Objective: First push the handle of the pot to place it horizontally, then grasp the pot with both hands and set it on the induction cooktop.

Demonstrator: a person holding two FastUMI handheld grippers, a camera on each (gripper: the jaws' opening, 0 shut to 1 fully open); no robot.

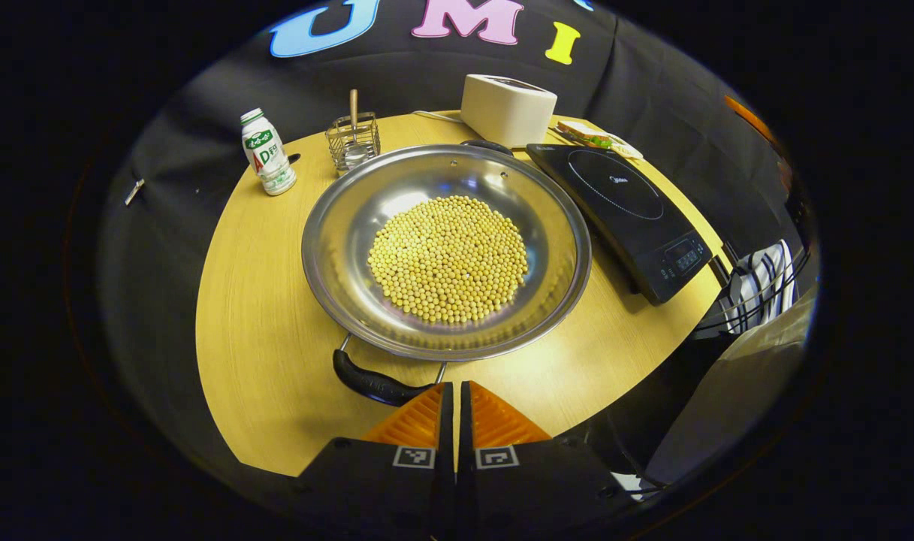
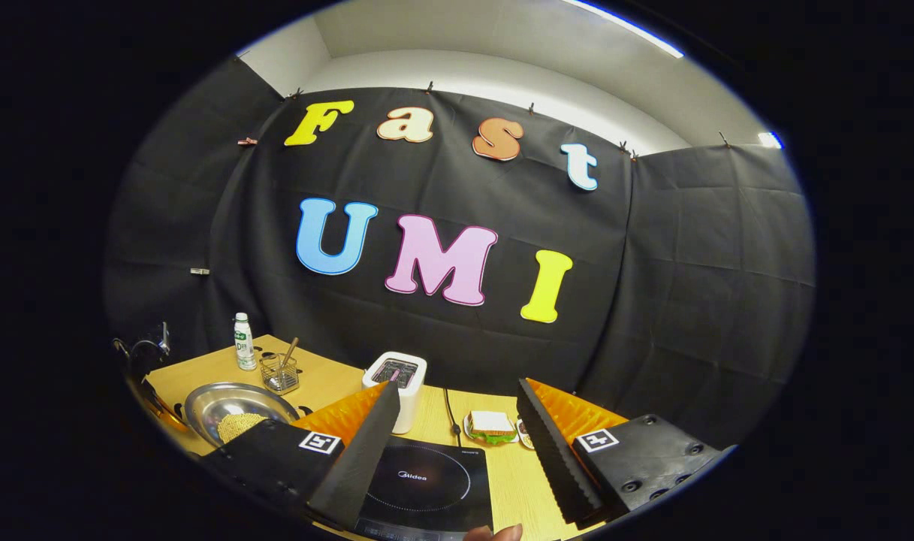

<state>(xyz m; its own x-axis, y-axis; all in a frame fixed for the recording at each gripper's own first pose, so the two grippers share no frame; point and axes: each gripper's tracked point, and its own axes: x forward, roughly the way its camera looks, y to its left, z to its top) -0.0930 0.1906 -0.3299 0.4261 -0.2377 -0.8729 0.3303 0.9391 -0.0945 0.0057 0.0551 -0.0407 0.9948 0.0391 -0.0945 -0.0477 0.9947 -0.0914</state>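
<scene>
In the left gripper view the pot (image 1: 447,252), a wide steel pan with a bed of yellow beans (image 1: 449,258) in it, sits at the centre of the frame on the wooden table (image 1: 269,330), with the induction cooktop (image 1: 623,214) just beside it to the right. The pot's near handle (image 1: 370,381) hangs low at the bottom centre, and the left gripper (image 1: 454,409) has its jaws closed together with nothing between them, tips right at that handle; whether they touch it I cannot tell. This looks like the first step, the push that brings the handle level. In the right gripper view the right gripper (image 2: 457,417) stands wide open and empty above the cooktop (image 2: 425,481), pot (image 2: 235,409) at lower left. Next the closed tips should nudge the handle up until it lies horizontal, gently enough that the beans stay put
</scene>
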